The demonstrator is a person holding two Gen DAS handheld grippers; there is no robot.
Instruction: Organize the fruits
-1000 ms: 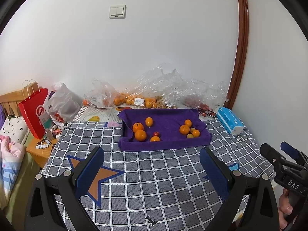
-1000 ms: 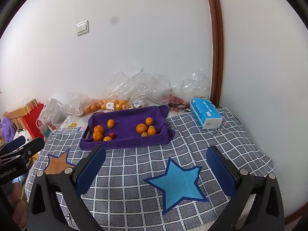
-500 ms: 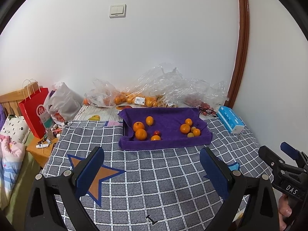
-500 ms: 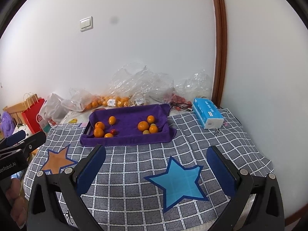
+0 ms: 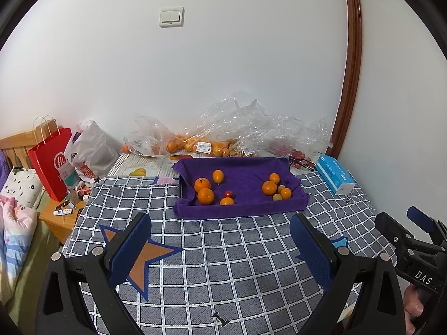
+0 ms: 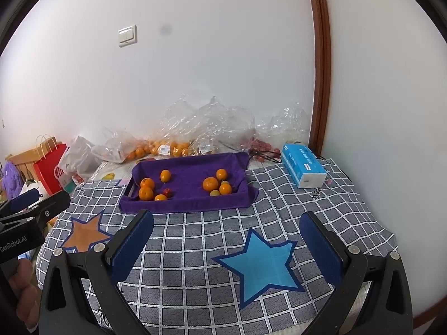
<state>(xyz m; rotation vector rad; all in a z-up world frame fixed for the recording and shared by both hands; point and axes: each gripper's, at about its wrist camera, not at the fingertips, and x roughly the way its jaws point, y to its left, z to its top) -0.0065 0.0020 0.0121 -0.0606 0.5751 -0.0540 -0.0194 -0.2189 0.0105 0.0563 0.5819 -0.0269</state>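
Tray: a purple-cloth-lined tray [image 5: 240, 187] sits at the far side of the checked blanket [image 5: 223, 251]; well apart from both tongs
Left cluster: two large oranges [image 5: 206, 196], an oval orange fruit [image 5: 217, 176], a smaller orange [image 5: 226, 201] and a small red fruit [image 5: 228, 194] lie close together at the tray's left end
Right cluster: four orange fruits [image 5: 269, 188] and a small yellowish one [image 5: 277, 197] lie bunched at the right end; bare cloth between the two groups
Left gripper [image 5: 220, 251]: fingers spread wide, nothing between them; held low over the blanket
Right gripper [image 6: 226, 248]: likewise released and empty; aimed at the tray
Bags: clear plastic bags [image 5: 223, 139] behind the tray hold more oranges
Step in hand: hard to settle; two groups in the tray fit either a sort already made or a mix awaiting sorting, since the red and yellowish fruits sit among oranges
Next move: any pick calls for a long reach forward and a gentle close on round fruit that could roll
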